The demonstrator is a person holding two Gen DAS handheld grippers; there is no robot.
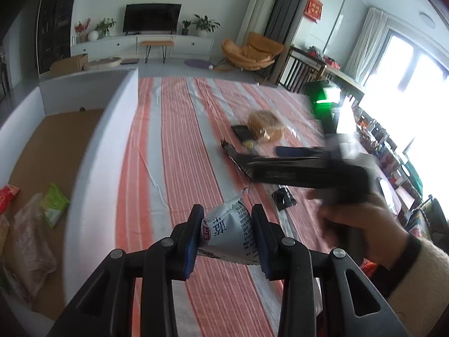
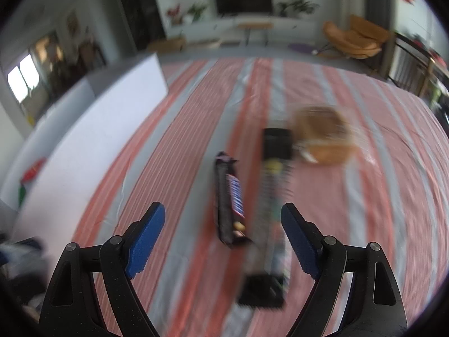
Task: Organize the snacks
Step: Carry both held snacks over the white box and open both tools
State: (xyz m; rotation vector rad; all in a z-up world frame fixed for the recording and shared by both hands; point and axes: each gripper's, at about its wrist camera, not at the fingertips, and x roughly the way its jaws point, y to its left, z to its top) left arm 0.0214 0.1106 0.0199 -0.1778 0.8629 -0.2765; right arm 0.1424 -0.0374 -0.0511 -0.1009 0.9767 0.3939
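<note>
My left gripper [image 1: 227, 210] is shut on a small white-and-blue snack packet [image 1: 230, 233], held above the striped cloth [image 1: 182, 140]. My right gripper [image 2: 223, 205] stands open over the cloth with nothing between its blue pads [image 2: 146, 236]. Below it lie a dark chocolate bar [image 2: 228, 199] and a long dark packet [image 2: 269, 224], both blurred. Beyond them sits a bagged round bread [image 2: 322, 137], also in the left wrist view as the bread [image 1: 265, 125]. A hand [image 1: 364, 230] holds the blurred right gripper at the right of that view.
A white-walled box [image 1: 92, 168] stands left of the cloth, holding a green packet [image 1: 53, 205], a red packet [image 1: 7, 196] and a clear bag [image 1: 28, 250]. A small black packet [image 1: 283, 196] lies on the cloth. Shelves of goods [image 1: 393, 157] run along the right.
</note>
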